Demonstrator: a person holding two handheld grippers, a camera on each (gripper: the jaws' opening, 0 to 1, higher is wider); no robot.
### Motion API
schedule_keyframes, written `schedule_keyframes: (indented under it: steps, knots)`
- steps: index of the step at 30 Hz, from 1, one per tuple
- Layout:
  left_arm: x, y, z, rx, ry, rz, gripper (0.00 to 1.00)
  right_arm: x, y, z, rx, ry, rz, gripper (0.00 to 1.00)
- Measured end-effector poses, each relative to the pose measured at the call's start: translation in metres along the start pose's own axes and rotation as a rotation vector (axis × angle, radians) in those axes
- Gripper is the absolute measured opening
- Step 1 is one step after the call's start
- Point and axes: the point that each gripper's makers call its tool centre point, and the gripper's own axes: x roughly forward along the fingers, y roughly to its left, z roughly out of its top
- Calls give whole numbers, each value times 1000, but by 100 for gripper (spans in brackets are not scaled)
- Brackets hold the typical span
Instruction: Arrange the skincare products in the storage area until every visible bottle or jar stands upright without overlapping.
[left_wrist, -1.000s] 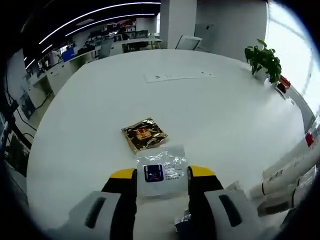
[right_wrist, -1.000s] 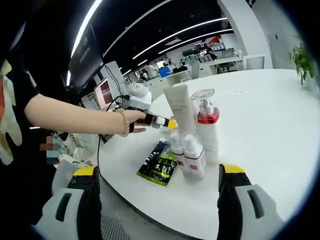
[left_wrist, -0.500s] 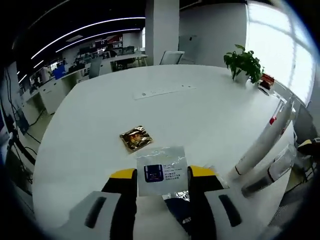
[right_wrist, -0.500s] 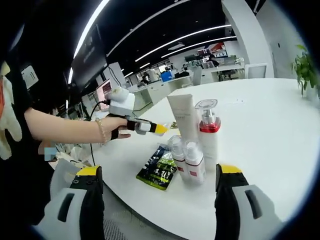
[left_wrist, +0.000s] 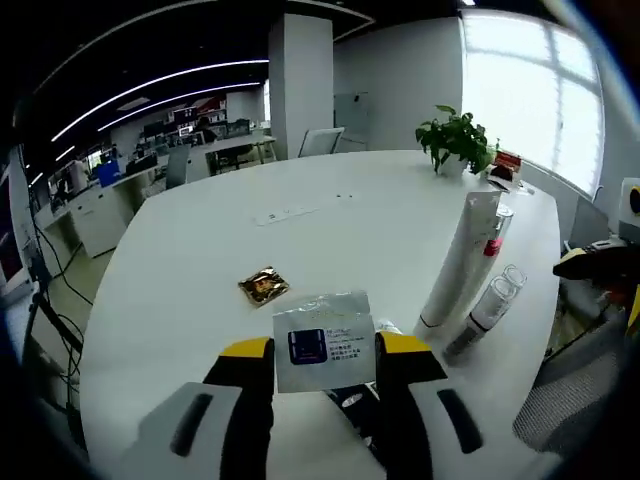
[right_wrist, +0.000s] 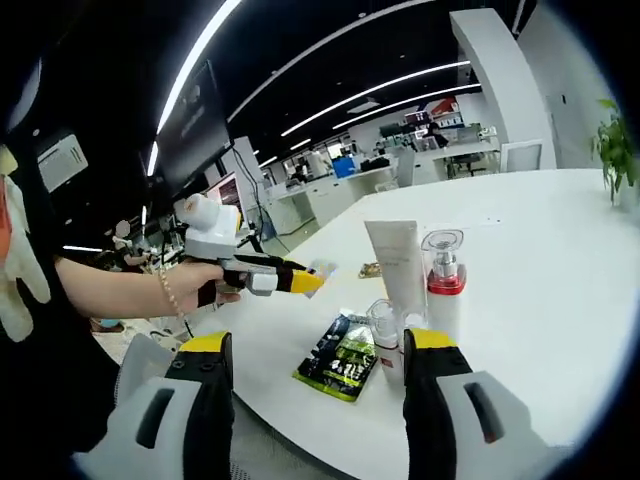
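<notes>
The left gripper (left_wrist: 324, 352) is clamping one clear plastic sachet with a dark blue label (left_wrist: 322, 343) between its yellow-tipped jaws, holding it above the round white surface (left_wrist: 330, 230). Ahead of this gripper one small gold foil sachet (left_wrist: 262, 285) is lying flat. To its right one tall white tube (left_wrist: 458, 262) is standing upright, with one red-collared pump bottle (left_wrist: 494, 232) behind it and two small clear-capped bottles (left_wrist: 492, 305) beside it. The right gripper (right_wrist: 318, 350) is hanging with its jaws spread wide, gripping nothing. Between its jaws the same four containers are standing near the surface edge, and one dark green flat sachet (right_wrist: 343, 356) is lying just left of them. One hand (right_wrist: 196, 283) is carrying the left gripper at the left of the right gripper view.
</notes>
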Motion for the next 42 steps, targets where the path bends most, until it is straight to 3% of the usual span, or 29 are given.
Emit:
schedule_keyframes:
  steps: [6, 16, 19, 30, 42]
  knots:
    - [-26, -11, 7, 3, -41, -16, 34, 11, 8, 8, 23, -18, -5, 48]
    - [-62, -19, 10, 70, -75, -32, 35, 38, 28, 24, 35, -42, 46, 44]
    - [-69, -19, 11, 79, -84, -36, 35, 50, 34, 27, 10, -44, 60, 38]
    - [-89, -32, 11, 137, -104, -52, 35, 86, 53, 39, 77, -57, 141, 28]
    - [-96, -41, 15, 173, -129, -64, 35, 96, 62, 38, 132, -52, 171, 15]
